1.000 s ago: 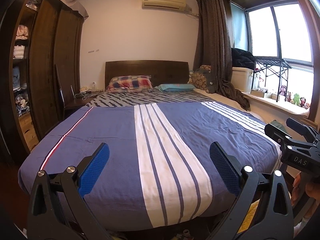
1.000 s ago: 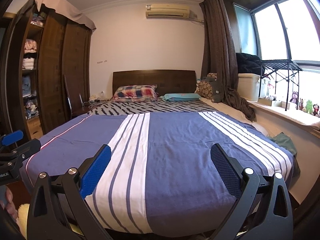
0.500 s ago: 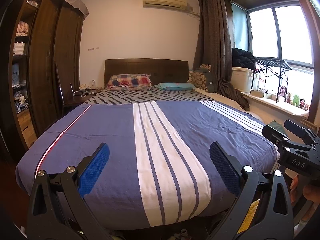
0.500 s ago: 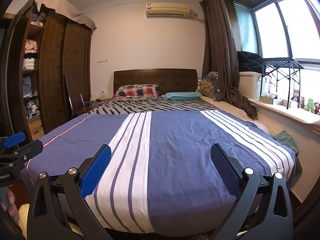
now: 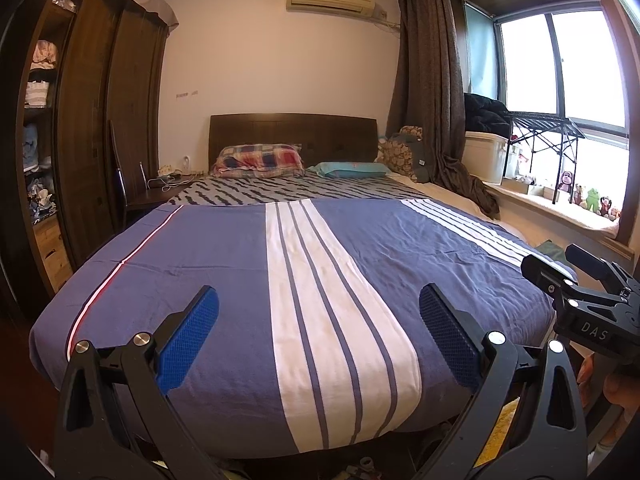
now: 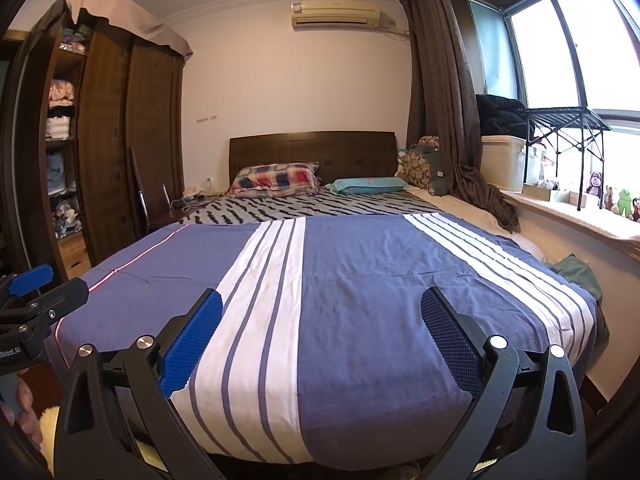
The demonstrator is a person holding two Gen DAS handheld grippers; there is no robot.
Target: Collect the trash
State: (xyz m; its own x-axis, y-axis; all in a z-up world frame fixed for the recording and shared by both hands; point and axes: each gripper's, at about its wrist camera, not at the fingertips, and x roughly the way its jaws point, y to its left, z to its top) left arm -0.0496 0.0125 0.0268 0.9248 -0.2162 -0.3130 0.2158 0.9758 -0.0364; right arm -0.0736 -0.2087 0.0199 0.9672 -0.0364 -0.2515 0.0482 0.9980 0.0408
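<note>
A: Where is the trash?

B: Nothing on the bed [image 5: 224, 264] reads clearly as trash. Small bits lie on the floor under the foot of the bed [image 5: 362, 465] in the left wrist view, but they are too small and dark to name; they may be litter.

A: And the grippers?

B: The left gripper [image 5: 318, 336] is held at the foot of the bed, its blue-padded fingers [image 5: 188, 338] spread wide with nothing between them. The right gripper [image 6: 320, 338] is held the same way, its fingers [image 6: 192, 342] wide apart and empty. Each shows in the other's view: the right one at the right edge [image 5: 588, 304], the left one at the left edge [image 6: 28, 312], side by side.

A: What lies around them?

B: The blue cover with white stripes [image 6: 360, 280] is spread smooth over the bed. Beyond it are a plaid pillow [image 5: 258, 159] and a teal pillow [image 5: 348, 169] against the dark headboard [image 6: 312, 150]. A tall wooden wardrobe [image 5: 104, 120] stands to the left, a brown curtain [image 6: 448, 92] hangs to the right, and plush toys [image 6: 622, 200] sit on the window sill [image 6: 580, 220]. An air conditioner [image 5: 330, 0] is mounted high on the wall.
</note>
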